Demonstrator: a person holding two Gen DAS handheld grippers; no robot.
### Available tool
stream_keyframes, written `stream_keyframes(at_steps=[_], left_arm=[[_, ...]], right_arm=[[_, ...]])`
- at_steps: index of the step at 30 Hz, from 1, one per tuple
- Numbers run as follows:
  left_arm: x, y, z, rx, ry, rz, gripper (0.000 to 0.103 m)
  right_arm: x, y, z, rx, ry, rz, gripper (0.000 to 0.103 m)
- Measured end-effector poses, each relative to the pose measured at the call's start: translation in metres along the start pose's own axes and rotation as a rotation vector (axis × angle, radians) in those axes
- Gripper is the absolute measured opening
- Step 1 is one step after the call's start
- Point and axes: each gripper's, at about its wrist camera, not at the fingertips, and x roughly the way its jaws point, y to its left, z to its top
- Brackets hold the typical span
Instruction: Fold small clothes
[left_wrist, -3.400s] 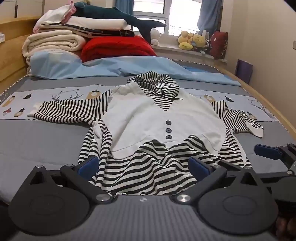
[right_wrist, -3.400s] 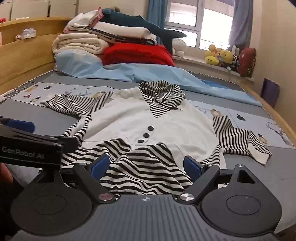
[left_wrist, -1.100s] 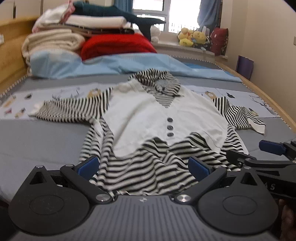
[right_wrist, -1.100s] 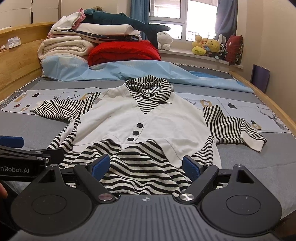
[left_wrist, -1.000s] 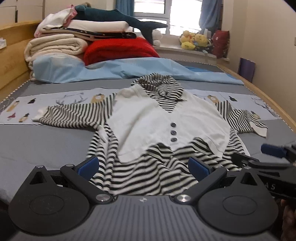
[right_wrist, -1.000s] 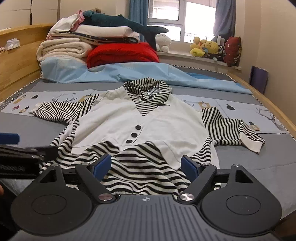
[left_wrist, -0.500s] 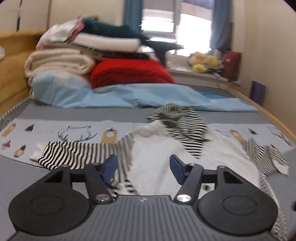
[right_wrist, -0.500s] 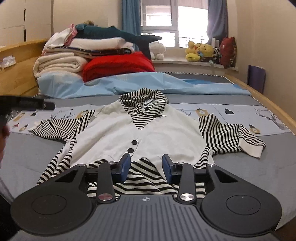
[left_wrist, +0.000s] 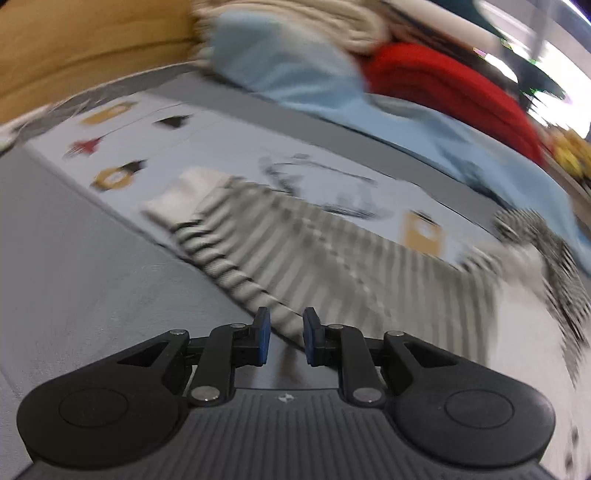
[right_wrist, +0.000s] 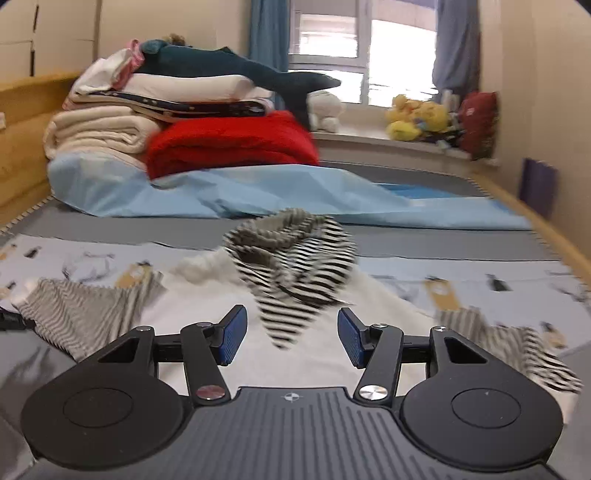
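While it lies flat on the grey bed (right_wrist: 461, 236), the top (right_wrist: 229, 317) shows a white front, a black-and-white striped collar (right_wrist: 291, 258) at 12 o'clock and striped sleeves out at 9 and 3. Blurred in the left view, one sleeve (left_wrist: 295, 236) ends in a white cuff (left_wrist: 177, 195). The left gripper (left_wrist: 285, 334) is closing, its narrow gap around the sleeve's edge; whether the pads press it, I cannot tell. The right gripper (right_wrist: 291, 334) is opening, fingers spread over the white front, holding nothing. Folded blankets (right_wrist: 229, 140) sit at 11
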Motion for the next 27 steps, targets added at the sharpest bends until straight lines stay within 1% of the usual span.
stream_keyframes(at_steps=[1, 2, 3, 4, 5, 6, 7, 8, 9, 10, 11, 12, 13, 14, 15, 16, 17, 19, 20, 21, 22, 23, 25, 26, 27], left_arm=[[0.007, 0.01, 0.005, -0.049, -0.004, 0.023, 0.038], [0.014, 0.021, 0.009, -0.101, -0.013, 0.035, 0.052], [0.019, 0.029, 0.012, -0.146, -0.021, 0.04, 0.06], [0.025, 0.039, 0.015, -0.191, -0.026, 0.046, 0.063], [0.033, 0.048, 0.019, -0.236, -0.029, 0.048, 0.063], [0.039, 0.055, 0.022, -0.274, -0.028, 0.045, 0.063], [0.046, 0.06, 0.023, -0.313, -0.025, 0.045, 0.063], [0.051, 0.067, 0.026, -0.35, -0.031, 0.048, 0.063], [0.054, 0.07, 0.028, -0.372, -0.045, 0.048, 0.062], [0.057, 0.071, 0.032, -0.38, -0.055, 0.051, 0.062], [0.061, 0.07, 0.037, -0.37, -0.056, 0.061, 0.055], [0.063, 0.067, 0.041, -0.349, -0.049, 0.07, 0.027], [0.066, 0.063, 0.044, -0.329, -0.029, 0.084, 0.011], [0.065, 0.059, 0.047, -0.316, -0.014, 0.11, 0.006], [0.058, 0.051, 0.051, -0.311, -0.03, 0.129, 0.006], [0.049, 0.041, 0.055, -0.293, -0.058, 0.127, 0.006], [0.037, 0.026, 0.062, -0.253, -0.091, 0.106, 0.006], [0.0, -0.019, 0.075, -0.154, -0.165, 0.015, 0.005], [-0.024, -0.047, 0.078, -0.101, -0.203, -0.06, 0.005], [-0.047, -0.076, 0.076, -0.051, -0.226, -0.14, 0.005], [-0.065, -0.1, 0.071, -0.011, -0.239, -0.202, 0.005], [-0.083, -0.128, 0.063, 0.032, -0.24, -0.266, 0.005], [-0.114, -0.185, 0.035, 0.13, -0.21, -0.391, 0.005], [-0.125, -0.208, 0.019, 0.167, -0.182, -0.44, 0.005], [-0.135, -0.235, -0.003, 0.207, -0.134, -0.498, 0.005]], right_arm=[[0.011, 0.003, 0.001, -0.008, -0.009, 0.012, 0.054], [0.018, 0.006, 0.0, -0.02, -0.026, 0.004, 0.054], [0.022, 0.009, -0.002, -0.036, -0.041, -0.008, 0.054], [0.028, 0.011, -0.009, -0.052, -0.045, -0.013, 0.053], [0.033, 0.013, -0.018, -0.067, -0.031, -0.02, 0.051], [0.04, 0.017, -0.023, -0.077, 0.011, -0.038, 0.042], [0.048, 0.02, -0.023, -0.066, 0.058, -0.036, 0.035], [0.052, 0.022, -0.022, -0.039, 0.078, -0.004, 0.034], [0.054, 0.024, -0.02, -0.017, 0.078, 0.038, 0.034], [0.054, 0.027, -0.019, -0.022, 0.066, 0.065, 0.034], [0.054, 0.031, -0.017, -0.046, 0.048, 0.078, 0.034], [0.053, 0.034, -0.015, -0.074, 0.029, 0.082, 0.034], [0.053, 0.037, -0.016, -0.097, 0.019, 0.083, 0.034], [0.053, 0.038, -0.016, -0.108, 0.026, 0.086, 0.034], [0.056, 0.039, -0.016, -0.111, 0.044, 0.093, 0.034], [0.058, 0.037, -0.017, -0.103, 0.072, 0.102, 0.034], [0.061, 0.036, -0.017, -0.092, 0.1, 0.106, 0.034], [0.067, 0.032, -0.021, -0.073, 0.166, 0.117, 0.034], [0.069, 0.032, -0.021, -0.066, 0.191, 0.118, 0.034], [0.074, 0.028, -0.025, -0.051, 0.22, 0.108, 0.034], [0.078, 0.022, -0.025, -0.022, 0.243, 0.094, 0.034], [0.08, 0.015, -0.024, 0.015, 0.264, 0.083, 0.034], [0.081, -0.006, -0.021, 0.117, 0.283, 0.069, 0.034], [0.081, -0.017, -0.019, 0.163, 0.284, 0.055, 0.034], [0.08, -0.03, -0.016, 0.203, 0.28, 0.033, 0.034]])
